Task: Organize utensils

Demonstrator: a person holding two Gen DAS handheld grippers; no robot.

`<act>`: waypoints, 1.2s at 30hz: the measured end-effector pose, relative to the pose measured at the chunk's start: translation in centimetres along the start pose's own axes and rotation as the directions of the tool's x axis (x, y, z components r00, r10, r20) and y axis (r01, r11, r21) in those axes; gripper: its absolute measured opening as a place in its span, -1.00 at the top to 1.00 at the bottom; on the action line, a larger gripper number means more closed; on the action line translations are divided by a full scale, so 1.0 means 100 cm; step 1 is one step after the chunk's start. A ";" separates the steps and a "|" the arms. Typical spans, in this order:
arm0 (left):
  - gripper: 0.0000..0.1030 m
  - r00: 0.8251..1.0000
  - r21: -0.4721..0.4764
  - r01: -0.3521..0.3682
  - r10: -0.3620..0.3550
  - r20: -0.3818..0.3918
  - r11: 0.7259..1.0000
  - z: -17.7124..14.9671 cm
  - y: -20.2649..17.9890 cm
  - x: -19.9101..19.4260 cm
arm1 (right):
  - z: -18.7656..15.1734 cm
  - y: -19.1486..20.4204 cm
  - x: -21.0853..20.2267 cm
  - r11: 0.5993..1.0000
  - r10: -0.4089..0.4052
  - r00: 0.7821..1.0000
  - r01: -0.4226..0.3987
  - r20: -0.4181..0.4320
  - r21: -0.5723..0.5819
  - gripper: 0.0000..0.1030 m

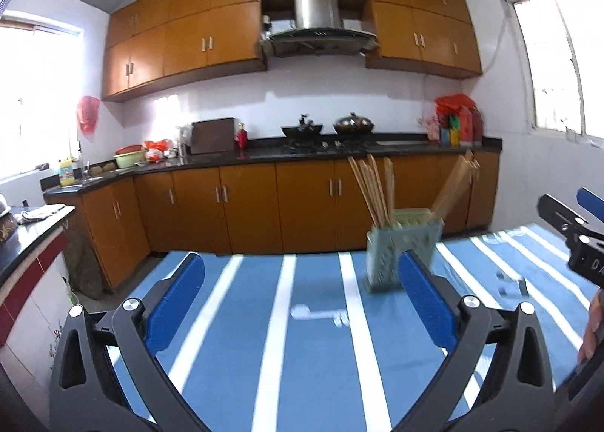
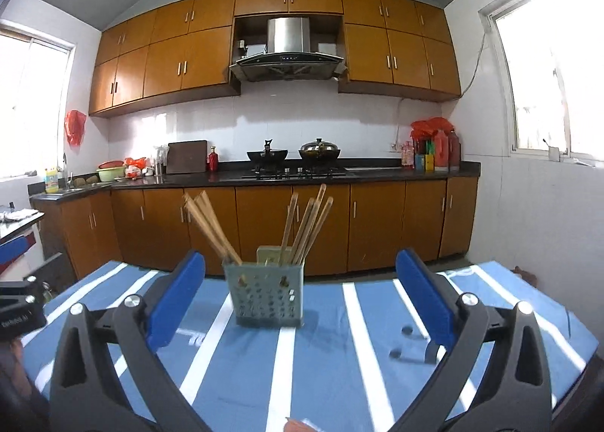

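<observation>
1. Kitchen cabinets and a dark counter run behind you; your work surface is the blue-and-white striped tablecloth [image 2: 324, 364].
2. Your utensil holder [image 2: 268, 294], a pale green perforated caddy, stands upright at about 12 o'clock in the right wrist view. Seen from the left wrist, it sits at roughly 1 o'clock, partly behind that tool's own right finger.
3. Wooden chopsticks [image 2: 305, 228] already stand in it in two bunches, one fanning toward 11 o'clock and one toward 1 o'clock. They seem sorted by compartment, though the divider is hard to make out.
4. Your left gripper [image 1: 302, 294] has its tongs spread wide with nothing between them. Your right gripper [image 2: 300, 296] is likewise spread wide and empty, the holder framed in the gap but well ahead of the pads.
5. A small pale blurred object [image 1: 321, 315] lies flat on the cloth ahead of your left tool; what it is cannot be told.
6. If that is your next pickup, come down square over it, keep the pads level with the cloth, and close slowly so it does not skid.
7. Keep clear of the leaning chopstick tips when you approach the caddy; a nudge could tip it.
</observation>
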State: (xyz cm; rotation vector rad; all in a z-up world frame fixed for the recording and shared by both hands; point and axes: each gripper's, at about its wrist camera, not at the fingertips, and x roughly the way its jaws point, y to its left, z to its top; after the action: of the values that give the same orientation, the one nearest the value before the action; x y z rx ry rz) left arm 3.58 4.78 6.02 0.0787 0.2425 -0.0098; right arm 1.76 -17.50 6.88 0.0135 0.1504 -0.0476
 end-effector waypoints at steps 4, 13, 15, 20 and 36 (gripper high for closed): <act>-0.97 1.000 0.029 -0.004 0.004 -0.009 1.000 -0.023 -0.011 -0.007 | -0.027 0.007 -0.011 0.999 -0.020 1.000 0.020 -0.022 -0.044 -0.92; -0.97 0.997 -0.021 0.030 -0.031 -0.073 0.999 -0.053 -0.014 -0.012 | -0.066 0.000 -0.019 0.999 -0.015 0.993 0.010 -0.118 -0.045 -0.92; -0.97 0.997 -0.017 0.019 -0.020 -0.081 1.000 -0.058 -0.015 -0.012 | -0.070 -0.001 -0.020 0.999 -0.014 0.991 0.009 -0.130 -0.041 -0.92; -0.97 0.997 0.001 0.005 -0.005 -0.083 1.000 -0.066 -0.018 -0.013 | -0.075 -0.002 -0.021 0.999 -0.006 0.990 0.001 -0.140 -0.035 -0.92; -0.97 0.993 0.004 0.024 -0.023 -0.112 1.000 -0.077 -0.026 -0.012 | -0.084 -0.006 -0.017 1.000 -0.012 0.985 0.009 -0.175 -0.021 -0.92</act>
State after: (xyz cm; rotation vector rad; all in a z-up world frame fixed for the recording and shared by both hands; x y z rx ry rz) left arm 0.54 2.83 -1.34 0.0815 0.3552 -0.0296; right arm -1.17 -17.84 -1.18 -0.0032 0.3266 -0.0556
